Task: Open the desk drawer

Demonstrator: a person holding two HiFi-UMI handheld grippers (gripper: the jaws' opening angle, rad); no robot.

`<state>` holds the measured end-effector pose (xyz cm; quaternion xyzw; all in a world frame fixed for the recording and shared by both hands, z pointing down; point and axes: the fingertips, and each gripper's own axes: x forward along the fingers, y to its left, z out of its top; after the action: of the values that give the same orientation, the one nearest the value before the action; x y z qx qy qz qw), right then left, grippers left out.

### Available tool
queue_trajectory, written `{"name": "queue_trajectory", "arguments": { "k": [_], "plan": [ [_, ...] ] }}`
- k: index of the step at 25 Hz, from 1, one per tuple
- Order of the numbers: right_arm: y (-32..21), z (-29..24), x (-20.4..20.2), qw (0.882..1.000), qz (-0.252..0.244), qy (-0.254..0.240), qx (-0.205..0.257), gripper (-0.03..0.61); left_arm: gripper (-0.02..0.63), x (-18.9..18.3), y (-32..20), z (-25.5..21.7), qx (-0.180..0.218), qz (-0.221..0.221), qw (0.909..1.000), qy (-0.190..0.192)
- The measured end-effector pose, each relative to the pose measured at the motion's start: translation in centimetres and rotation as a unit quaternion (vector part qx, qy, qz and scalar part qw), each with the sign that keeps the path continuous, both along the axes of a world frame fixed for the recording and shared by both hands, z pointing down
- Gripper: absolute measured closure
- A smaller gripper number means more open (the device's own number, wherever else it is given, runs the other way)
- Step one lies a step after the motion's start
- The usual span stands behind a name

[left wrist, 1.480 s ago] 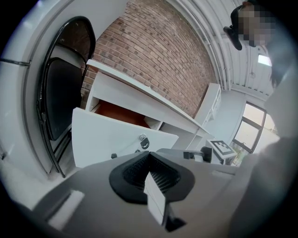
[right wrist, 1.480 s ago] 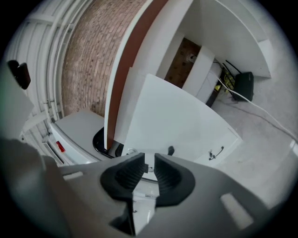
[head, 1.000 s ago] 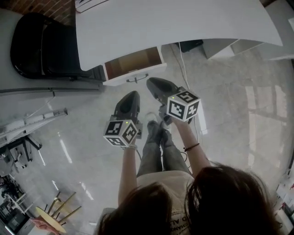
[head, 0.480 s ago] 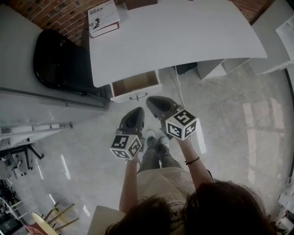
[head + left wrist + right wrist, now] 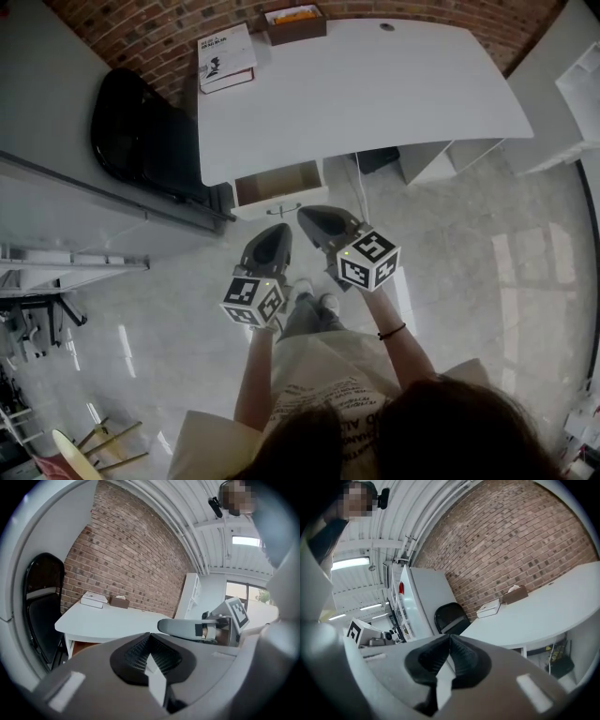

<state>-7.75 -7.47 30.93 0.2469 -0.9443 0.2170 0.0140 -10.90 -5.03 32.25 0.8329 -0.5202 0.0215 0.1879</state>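
Desk drawer open; you have stepped back with both grippers empty.

At far left a black chair (image 5: 141,131) stands beside the white desk (image 5: 375,84), and a book (image 5: 226,54) lies on the desk's back corner, newly in view since a second ago as your head drew away. The desk drawer (image 5: 278,183) stays pulled out under the desk's left end, brown inside showing, with its handle (image 5: 284,208) facing you. Your left gripper (image 5: 271,236) hangs just short of the drawer front, jaws pressed together on nothing. Your right gripper (image 5: 312,217) sits near the handle without touching it, also clenched and empty. The opening looks complete.
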Motion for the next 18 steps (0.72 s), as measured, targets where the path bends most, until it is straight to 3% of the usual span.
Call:
{"name": "queue_trajectory", "arguments": {
  "k": [18],
  "plan": [
    [2.3, -4.0, -0.2, 0.998, -0.004, 0.012, 0.067, 0.575, 0.615, -0.5, 1.5, -4.2, 0.048, 0.003, 0.9987, -0.016]
  ]
}}
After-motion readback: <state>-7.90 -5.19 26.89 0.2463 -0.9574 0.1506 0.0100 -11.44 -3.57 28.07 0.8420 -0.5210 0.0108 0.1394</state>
